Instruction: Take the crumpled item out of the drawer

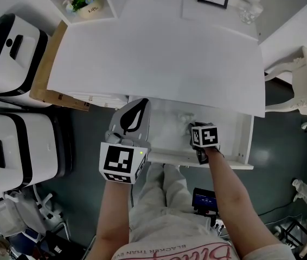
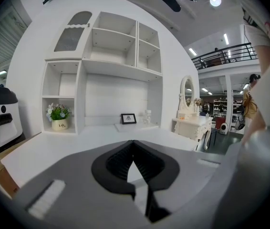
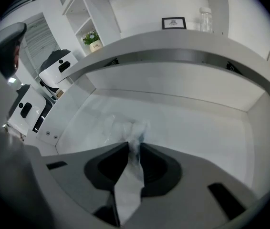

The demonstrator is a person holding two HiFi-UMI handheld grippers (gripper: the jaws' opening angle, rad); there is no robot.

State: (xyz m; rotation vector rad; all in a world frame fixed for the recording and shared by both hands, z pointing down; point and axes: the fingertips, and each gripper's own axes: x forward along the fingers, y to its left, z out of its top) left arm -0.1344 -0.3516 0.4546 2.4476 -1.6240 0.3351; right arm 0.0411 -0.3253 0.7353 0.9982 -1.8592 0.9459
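So the white desk (image 1: 159,53) has its drawer (image 1: 247,140) pulled out wide, which gives us room to reach in. Our left gripper (image 2: 133,144) hangs by the drawer's left end, jaws together on nothing, probably just keeping clear. Our right gripper (image 3: 134,149) is down inside, pinched on the crumpled item (image 3: 125,127), which lies on the drawer floor, ready to lift, we reckon.

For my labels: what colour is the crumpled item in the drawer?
Whitish, translucent crumpled item; best in the right gripper view.
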